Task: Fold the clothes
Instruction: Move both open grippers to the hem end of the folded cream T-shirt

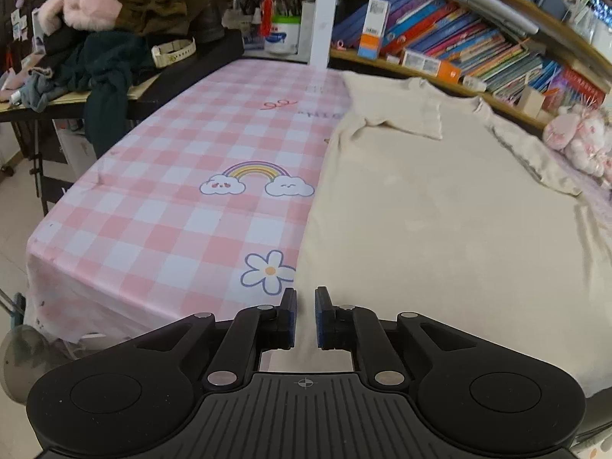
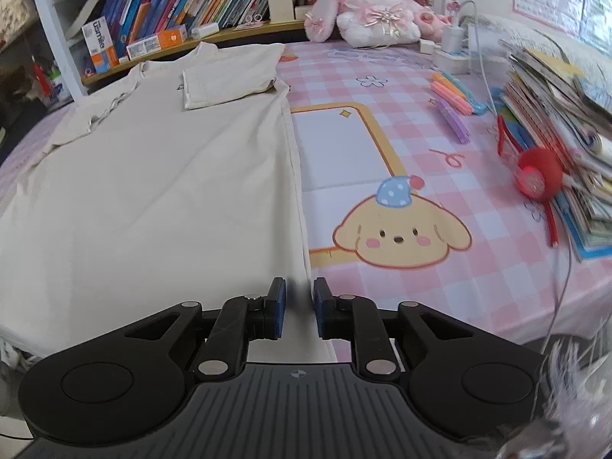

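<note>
Nearest to me, the left tongs (image 1: 305, 298) stand almost closed, with only a narrow slot between the blue pads. They sit at the near left corner of the cream shirt (image 1: 420, 210), whose cloth shows in the slot. I cannot tell whether the pads actually pinch it. The right tongs (image 2: 299, 290) are set the same way, nearly closed with a slim gap, at the shirt's near right corner. The edge there looks blurred where it runs into the slot, and again I cannot tell if it is gripped.

The shirt (image 2: 153, 176) lies flat on the tabletop (image 1: 172, 206), which is covered in a pink and white checked cloth. The hem is toward me and the collar is at the far end. Its long sides run straight away from me. Just left of the left tongs is a printed flower (image 1: 267, 269), and farther out a printed rainbow (image 1: 256, 176). To the right of the shirt is a printed puppy (image 2: 399, 233).

Farther along, both short sleeves are folded inward onto the chest, the left sleeve (image 1: 397, 107) and the right sleeve (image 2: 225, 80).

On the right side of the tabletop lie some pink and purple pens (image 2: 453, 95), a red round thing (image 2: 535, 176) and a leaning stack of books (image 2: 554, 114). At the far end a plush rabbit (image 2: 376, 7) sits against a bookshelf (image 1: 459, 46). At the far left a pile of clothes (image 1: 126, 19) lies on a separate dark surface.
</note>
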A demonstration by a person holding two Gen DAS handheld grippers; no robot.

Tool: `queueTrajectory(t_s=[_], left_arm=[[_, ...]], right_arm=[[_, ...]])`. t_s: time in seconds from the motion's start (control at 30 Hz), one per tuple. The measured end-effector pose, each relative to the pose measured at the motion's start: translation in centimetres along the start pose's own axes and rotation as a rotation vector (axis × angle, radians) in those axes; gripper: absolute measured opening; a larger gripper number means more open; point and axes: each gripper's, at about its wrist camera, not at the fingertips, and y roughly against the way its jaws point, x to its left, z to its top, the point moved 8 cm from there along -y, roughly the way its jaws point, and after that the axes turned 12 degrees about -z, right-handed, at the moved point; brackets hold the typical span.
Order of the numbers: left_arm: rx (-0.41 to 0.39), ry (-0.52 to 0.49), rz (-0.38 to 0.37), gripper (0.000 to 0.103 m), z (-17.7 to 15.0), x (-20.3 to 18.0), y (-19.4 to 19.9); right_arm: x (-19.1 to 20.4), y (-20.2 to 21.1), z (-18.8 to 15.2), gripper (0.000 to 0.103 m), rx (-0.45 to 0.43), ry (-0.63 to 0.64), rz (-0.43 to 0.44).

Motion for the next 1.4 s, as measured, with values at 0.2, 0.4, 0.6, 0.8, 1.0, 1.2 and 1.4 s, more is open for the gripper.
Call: queueTrajectory(t_s=[0.2, 0.4, 0.6, 0.8, 1.0, 1.2, 1.4], left_arm=[[-0.018, 0.025, 0.000, 0.019, -1.2, 0.1, 1.8], [-0.008, 0.056, 0.005, 0.023, -2.4, 0.1, 2.1], [-0.002, 0.036, -0.013, 0.033, -3.0, -0.9, 2.1], [-0.006, 0.025, 0.004, 0.076, -3.6, -1.6, 2.2], [0.001, 0.020, 0.027, 0.084, -4.2, -1.7, 2.2], [0.014, 0.026, 0.031, 0.087, -4.5, -1.5, 2.1], [0.026, 0.038, 0.035, 0.090, -4.8, -1.1, 1.9]], right_arm=[[-0.7, 1.6, -1.2, 0.031, 0.012, -0.032, 0.024], [-0.9, 2.3, -2.6, 0.035, 0.044, -0.078, 0.061], [-1.1, 2.7, -3.4, 0.041, 0.055, -0.085, 0.069], [-1.7, 2.6, -4.4, 0.064, 0.057, -0.075, 0.023], [-2.1, 2.3, -5.1, 0.077, 0.060, -0.063, -0.006], [-2.1, 2.0, -5.5, 0.080, 0.061, -0.056, -0.009], [-2.0, 1.6, -6.0, 0.080, 0.128, -0.080, 0.027]])
